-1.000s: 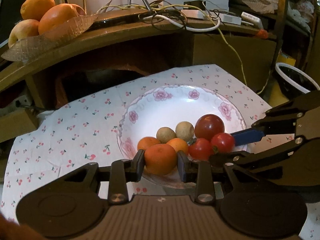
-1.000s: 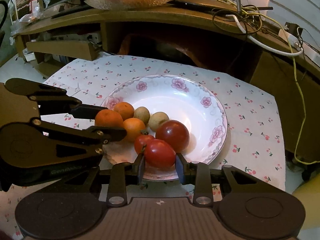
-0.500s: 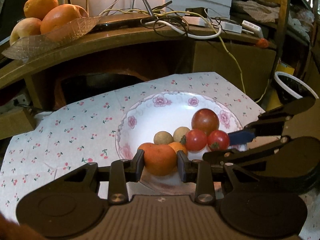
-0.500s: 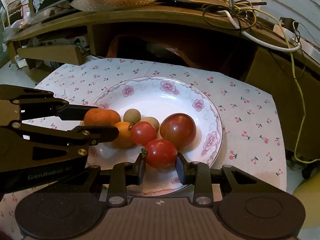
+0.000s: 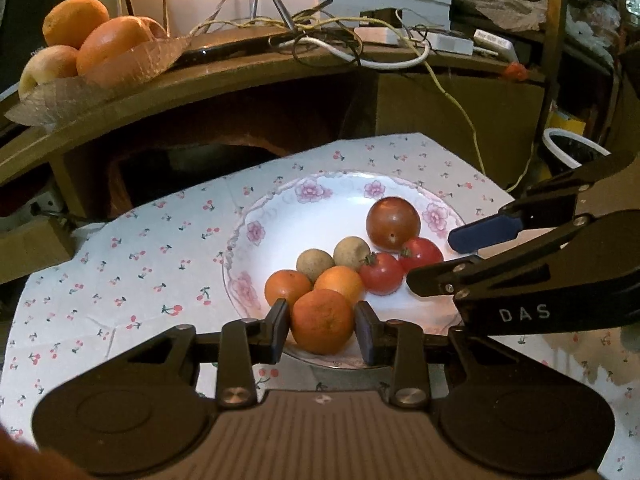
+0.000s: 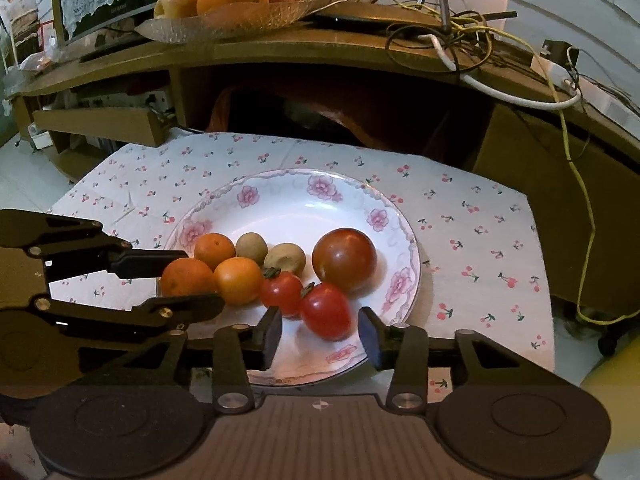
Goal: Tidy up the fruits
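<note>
— So where's your tangerine (image 5: 322,321)?
— At the plate's (image 5: 304,216) near rim, clenched in your left tongs (image 5: 322,330).
— And the right tongs (image 6: 320,330)?
— Just been opening; released, pads clear of the tomato (image 6: 326,311) between them.

Cherry-print tablecloth (image 6: 472,216) on low table; tangled cables (image 6: 452,36) on wooden shelf (image 6: 280,48) behind.

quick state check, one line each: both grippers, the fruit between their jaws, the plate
left gripper: shut on the orange
orange: held at the plate's near rim
right gripper: jaws just opened, gaps either side of the tomato
tomato: released, resting on the plate
plate: flat on the cloth, holding fruit
</note>
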Tool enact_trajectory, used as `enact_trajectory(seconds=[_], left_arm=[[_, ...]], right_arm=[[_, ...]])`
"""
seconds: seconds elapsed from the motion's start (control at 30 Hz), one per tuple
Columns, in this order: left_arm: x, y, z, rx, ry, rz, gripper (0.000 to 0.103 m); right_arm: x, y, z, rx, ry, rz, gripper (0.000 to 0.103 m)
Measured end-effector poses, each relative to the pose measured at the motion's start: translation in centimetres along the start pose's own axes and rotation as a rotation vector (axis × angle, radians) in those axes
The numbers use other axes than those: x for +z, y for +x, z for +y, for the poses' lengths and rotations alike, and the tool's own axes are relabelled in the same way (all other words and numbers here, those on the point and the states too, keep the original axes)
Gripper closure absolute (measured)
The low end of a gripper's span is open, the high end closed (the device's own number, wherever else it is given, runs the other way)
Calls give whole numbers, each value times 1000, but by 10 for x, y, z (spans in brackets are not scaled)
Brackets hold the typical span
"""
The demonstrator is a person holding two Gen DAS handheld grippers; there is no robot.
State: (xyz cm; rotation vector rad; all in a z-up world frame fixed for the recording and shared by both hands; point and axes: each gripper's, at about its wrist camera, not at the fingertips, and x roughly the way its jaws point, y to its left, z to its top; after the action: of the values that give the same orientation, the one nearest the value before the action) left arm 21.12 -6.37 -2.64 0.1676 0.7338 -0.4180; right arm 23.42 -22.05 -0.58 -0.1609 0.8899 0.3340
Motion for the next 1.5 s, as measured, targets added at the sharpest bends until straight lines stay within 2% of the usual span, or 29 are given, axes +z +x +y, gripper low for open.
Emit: enact_trajectory(seconds=[0.4, 0.67, 0.83, 1.1, 1.2, 1.27, 1.5], left_arm=[[-3, -25, 5, 31, -55, -22, 61], [-21, -45, -1, 63, -93, 21, 55], [-29, -60, -6, 88, -119, 19, 46], [-43, -85, -10, 136, -171, -7, 16], [-50, -92, -13, 149, -183, -9, 9], [-54, -96, -16, 160, -187, -10, 5], [-61, -107, -26, 202, -190, -8, 0]], right_arm=[[-3, -24, -7, -3, 60, -44, 58], [-16, -43, 2, 6, 104, -42, 56], [-27, -56, 15, 12, 119, -36, 53], [-51, -81, 32, 19, 155, -26, 50], [-59, -88, 35, 13, 171, -26, 48], [-63, -91, 36, 15, 188, -23, 48], [-75, -103, 40, 14, 222, -27, 48]])
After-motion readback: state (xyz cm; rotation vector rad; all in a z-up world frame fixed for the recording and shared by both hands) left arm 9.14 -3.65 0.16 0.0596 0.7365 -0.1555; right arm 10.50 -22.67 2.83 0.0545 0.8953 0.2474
